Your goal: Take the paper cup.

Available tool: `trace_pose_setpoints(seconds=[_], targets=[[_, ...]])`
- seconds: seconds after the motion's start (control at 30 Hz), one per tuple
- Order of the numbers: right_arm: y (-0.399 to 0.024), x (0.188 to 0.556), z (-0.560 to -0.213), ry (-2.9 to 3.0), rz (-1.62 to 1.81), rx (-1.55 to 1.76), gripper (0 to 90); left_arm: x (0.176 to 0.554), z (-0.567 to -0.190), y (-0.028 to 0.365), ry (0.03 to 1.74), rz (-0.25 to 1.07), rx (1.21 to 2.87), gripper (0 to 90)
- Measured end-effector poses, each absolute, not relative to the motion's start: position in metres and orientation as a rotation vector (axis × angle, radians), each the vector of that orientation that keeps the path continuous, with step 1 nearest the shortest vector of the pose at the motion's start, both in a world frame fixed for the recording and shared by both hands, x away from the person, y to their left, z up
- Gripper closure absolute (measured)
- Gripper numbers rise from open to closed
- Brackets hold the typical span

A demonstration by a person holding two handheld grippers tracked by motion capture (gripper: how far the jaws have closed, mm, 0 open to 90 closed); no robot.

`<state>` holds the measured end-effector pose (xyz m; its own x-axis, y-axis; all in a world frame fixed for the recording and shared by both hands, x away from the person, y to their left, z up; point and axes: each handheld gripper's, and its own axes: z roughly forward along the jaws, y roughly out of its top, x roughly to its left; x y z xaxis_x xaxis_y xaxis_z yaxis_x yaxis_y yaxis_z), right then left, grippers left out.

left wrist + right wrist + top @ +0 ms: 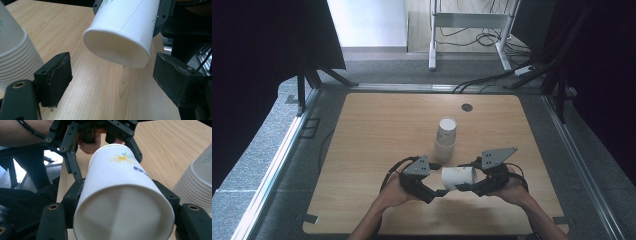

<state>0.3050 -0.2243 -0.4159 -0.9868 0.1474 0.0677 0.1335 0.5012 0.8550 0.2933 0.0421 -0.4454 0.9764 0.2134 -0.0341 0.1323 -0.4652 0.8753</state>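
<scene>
Over the near middle of the table [377,125], we hold a white paper cup [458,177] on its side between our two grippers. The right gripper [123,205] clamps it near the rim, a jaw pressed against each flank, the cup's mouth turned toward that gripper's camera and a yellow flower print on its upper wall. The left gripper [112,75] faces the cup's base with its jaws apart: in the left gripper view the base hangs just above and between the two black pads [56,75], touching neither. Nothing lies between this gripper and the cup. Just behind, on the table, stands a stack [445,139] of nested cups, upside down; its ribbed rims crowd the left edge of the left gripper view and the right edge of the right gripper view, close beside the held cup but apart from it. A small dark disc [467,107] sits near the far edge.
</scene>
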Motion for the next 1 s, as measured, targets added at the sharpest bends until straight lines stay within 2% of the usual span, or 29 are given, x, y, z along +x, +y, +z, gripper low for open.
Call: trace_pose_setpoints(seconds=[0.43, 1.0], targets=[[-0.223, 0.3029, -0.4193, 2.734, 1.561, 0.205, 36.8, 0.2905, -0.4497, 0.0375, 0.169, 0.071, 2.051, 30.4], [-0.2239, 0.3065, -0.4218, 2.751, 1.562, 0.212, 37.1, 0.2902, -0.4517, 0.0382, 0.167, 0.088, 2.05, 37.0]])
